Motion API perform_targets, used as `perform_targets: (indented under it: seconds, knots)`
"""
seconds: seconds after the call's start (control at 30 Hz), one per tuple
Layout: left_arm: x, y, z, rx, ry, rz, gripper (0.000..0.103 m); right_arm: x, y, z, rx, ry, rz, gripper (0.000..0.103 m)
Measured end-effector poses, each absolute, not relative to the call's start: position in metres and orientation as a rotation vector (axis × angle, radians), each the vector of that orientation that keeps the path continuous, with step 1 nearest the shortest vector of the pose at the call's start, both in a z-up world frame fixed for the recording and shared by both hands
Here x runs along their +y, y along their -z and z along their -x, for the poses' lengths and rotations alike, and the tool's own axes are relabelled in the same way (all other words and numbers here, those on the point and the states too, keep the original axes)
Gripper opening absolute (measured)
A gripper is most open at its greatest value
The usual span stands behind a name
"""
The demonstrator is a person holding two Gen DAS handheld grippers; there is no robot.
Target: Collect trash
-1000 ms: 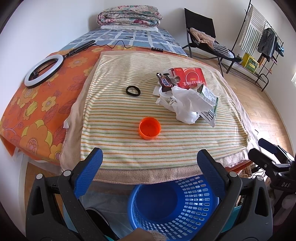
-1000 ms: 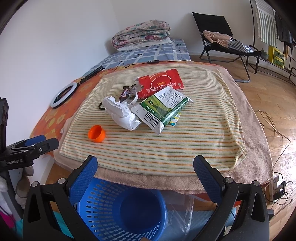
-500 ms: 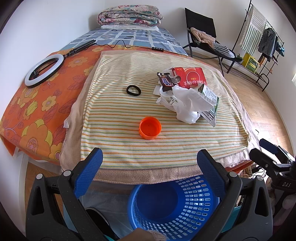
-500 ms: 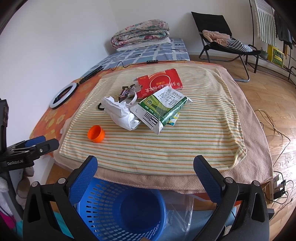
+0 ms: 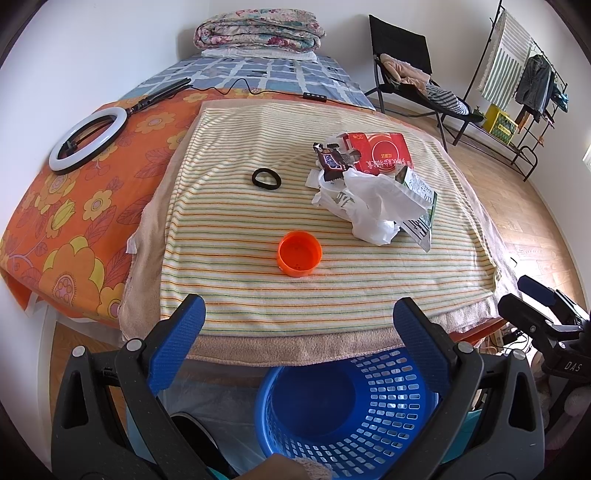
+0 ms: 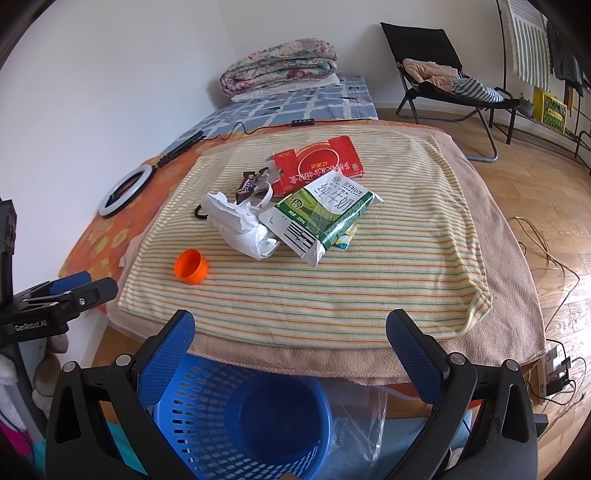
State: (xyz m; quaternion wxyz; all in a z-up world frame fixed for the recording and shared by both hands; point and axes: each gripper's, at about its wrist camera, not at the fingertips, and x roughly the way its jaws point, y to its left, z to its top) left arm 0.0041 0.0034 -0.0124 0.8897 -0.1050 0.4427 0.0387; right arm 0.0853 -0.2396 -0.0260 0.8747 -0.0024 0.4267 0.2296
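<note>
Trash lies on a striped towel (image 5: 258, 206): an orange cap (image 5: 299, 253) (image 6: 191, 266), a crumpled white bag (image 5: 369, 206) (image 6: 240, 225), a green milk carton (image 6: 325, 214) (image 5: 419, 201), a red box (image 5: 384, 152) (image 6: 317, 162), a brown candy wrapper (image 5: 332, 158) (image 6: 253, 182) and a black ring (image 5: 266, 178). A blue basket (image 5: 347, 410) (image 6: 236, 417) stands empty on the floor below the near edge. My left gripper (image 5: 299, 332) and right gripper (image 6: 290, 332) are both open and empty, above the basket, short of the towel.
An orange flowered cloth (image 5: 85, 206) with a ring light (image 5: 86, 142) lies at the left. Folded quilts (image 5: 258, 35) sit at the far end. A black chair (image 6: 436, 70) and clothes rack (image 5: 524, 81) stand at the right. Cables (image 6: 554, 254) lie on the wood floor.
Both grippers have edged slightly forward toward the towel; the trash has not moved and both stay open.
</note>
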Motion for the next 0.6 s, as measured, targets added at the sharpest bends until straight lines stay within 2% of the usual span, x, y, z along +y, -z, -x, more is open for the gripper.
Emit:
perform_targets:
  seconds: [0.6]
  knots:
    - [0.0034, 0.0122, -0.0046, 0.921, -0.081, 0.219, 0.103, -0.2388, 0.0267, -0.0853, 0.897, -0.480, 0.002, 0.102]
